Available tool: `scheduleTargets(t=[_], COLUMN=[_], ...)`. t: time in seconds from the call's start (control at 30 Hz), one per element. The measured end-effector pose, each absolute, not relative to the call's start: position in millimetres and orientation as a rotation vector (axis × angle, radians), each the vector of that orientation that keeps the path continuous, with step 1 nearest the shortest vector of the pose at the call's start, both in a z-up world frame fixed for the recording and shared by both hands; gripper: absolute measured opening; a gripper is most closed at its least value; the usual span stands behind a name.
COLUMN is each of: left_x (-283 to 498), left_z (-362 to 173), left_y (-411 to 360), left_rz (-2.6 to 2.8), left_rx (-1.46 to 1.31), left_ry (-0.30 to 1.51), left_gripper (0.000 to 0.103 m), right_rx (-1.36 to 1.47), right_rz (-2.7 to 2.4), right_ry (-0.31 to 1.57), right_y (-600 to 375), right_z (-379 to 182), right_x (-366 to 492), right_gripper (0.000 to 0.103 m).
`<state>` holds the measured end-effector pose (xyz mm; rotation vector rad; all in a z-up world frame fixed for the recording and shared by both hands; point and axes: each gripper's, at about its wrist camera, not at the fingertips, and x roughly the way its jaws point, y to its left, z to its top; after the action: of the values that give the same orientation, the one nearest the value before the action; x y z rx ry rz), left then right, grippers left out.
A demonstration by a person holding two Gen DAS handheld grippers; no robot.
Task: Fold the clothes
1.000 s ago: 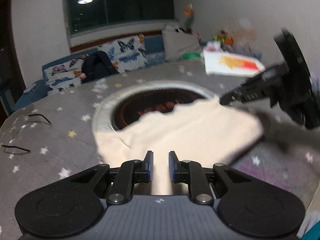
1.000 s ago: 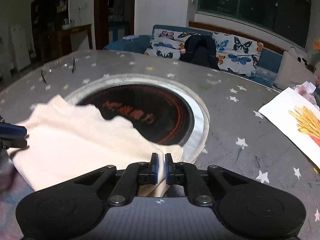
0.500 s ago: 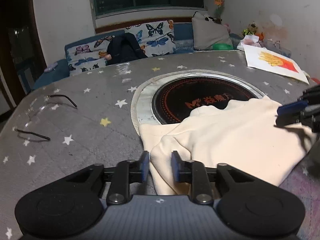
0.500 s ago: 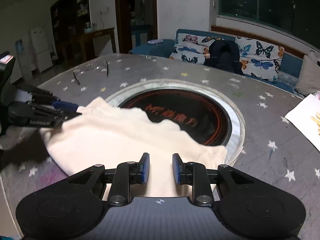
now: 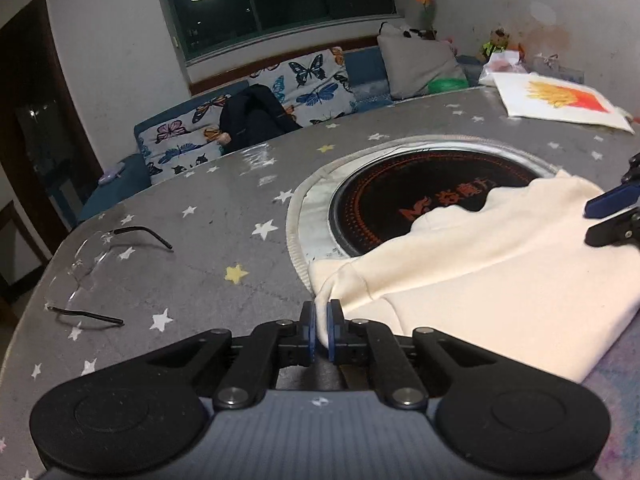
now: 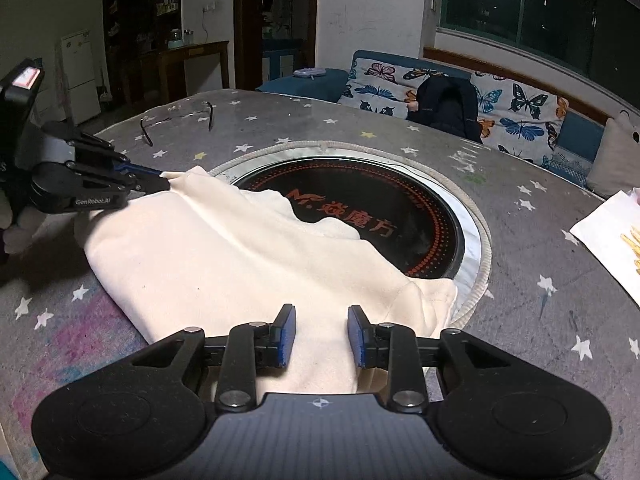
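Note:
A cream garment (image 5: 480, 280) lies folded on the grey starred table (image 5: 224, 240), partly over the round black hob. My left gripper (image 5: 321, 320) pinches a raised fold at the garment's near-left corner, and its jaws are easing open slightly. In the right wrist view the left gripper (image 6: 164, 178) holds that corner of the garment (image 6: 224, 256) taut at the far left. My right gripper (image 6: 321, 334) stands open over the garment's near edge, the cloth lying below the pads without being pressed. The left wrist view shows the right gripper (image 5: 588, 220) at the far right edge.
A round black hob (image 6: 360, 208) with a metal rim is set into the table's middle. Clear eyeglasses (image 5: 92, 264) lie at the left. A white printed bag (image 5: 560, 100) lies at the far right. A butterfly-patterned sofa (image 6: 500, 116) runs behind the table.
The right gripper has let go of the garment's edge and opened. The left gripper has shifted to the garment's corner and closed on a fold there.

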<state>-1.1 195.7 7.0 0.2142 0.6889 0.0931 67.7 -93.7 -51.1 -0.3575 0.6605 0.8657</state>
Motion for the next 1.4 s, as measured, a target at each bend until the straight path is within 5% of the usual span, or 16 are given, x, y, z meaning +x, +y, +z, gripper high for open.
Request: scheduleTargets(t=[0.27, 0.57, 1.0, 1.4], left_x=[-6, 18, -57, -72], left_z=[43, 7, 15, 22], left_y=[187, 180, 158, 152], left_rz=[0.060, 0.013, -0.017, -0.009], left_rx=[0.135, 0.120, 0.106, 0.109], left_ry=[0.589, 0.719, 0.678, 0.656], left_gripper=[0.012, 0.015, 0.013, 0.014], right_rx=[-0.292, -0.280, -0.415, -0.389], right_rz=[0.868, 0.805, 0.994, 0.953], right_ry=[0.664, 0.712, 0.648, 0.641], right_y=[-92, -97, -117, -122], right_z=[-35, -43, -23, -29], right_x=[87, 123, 27, 20], right_gripper=[0.031, 0.029, 0.026, 0.026])
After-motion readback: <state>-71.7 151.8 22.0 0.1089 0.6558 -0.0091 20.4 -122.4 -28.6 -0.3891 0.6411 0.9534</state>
